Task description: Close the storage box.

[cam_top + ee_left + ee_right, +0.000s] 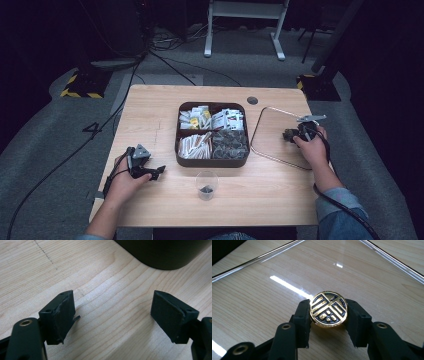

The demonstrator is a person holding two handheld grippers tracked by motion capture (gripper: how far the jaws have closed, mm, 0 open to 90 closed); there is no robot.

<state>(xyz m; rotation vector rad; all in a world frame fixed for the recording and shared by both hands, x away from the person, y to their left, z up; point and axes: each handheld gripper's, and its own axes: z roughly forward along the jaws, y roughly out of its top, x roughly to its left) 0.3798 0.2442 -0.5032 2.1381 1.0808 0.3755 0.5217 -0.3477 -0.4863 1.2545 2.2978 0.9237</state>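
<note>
Right gripper view has the right tool clamped on a round gold disc, its two black jaws pressing the disc's rim from either side so that the flat face tilts up toward the camera. The face is bright, slightly pitted gold with a raised pattern of bars and small squares set off by dark recesses (it reads like a stamped emblem). Beneath the jaws lies a clear, glossy lid with a thin shiny edge, and the pale wood grain of the counter shows straight through it. From the high view, the right tool sits over the near right part of that rounded-square lid, and a dark, rounded-square tray with four compartments lies just beyond the lid's far side from this tool; its compartments hold white packets, pale sticks and dark wrapped pieces. The left tool stands wide open with nothing between its matt black rubbery pads, one of them frayed at its edge, just above bare wood. Ahead of it and to one side curves the tray's smooth dark wall. A small clear cup with something dark in its bottom stands on the counter between the two tools.
</note>
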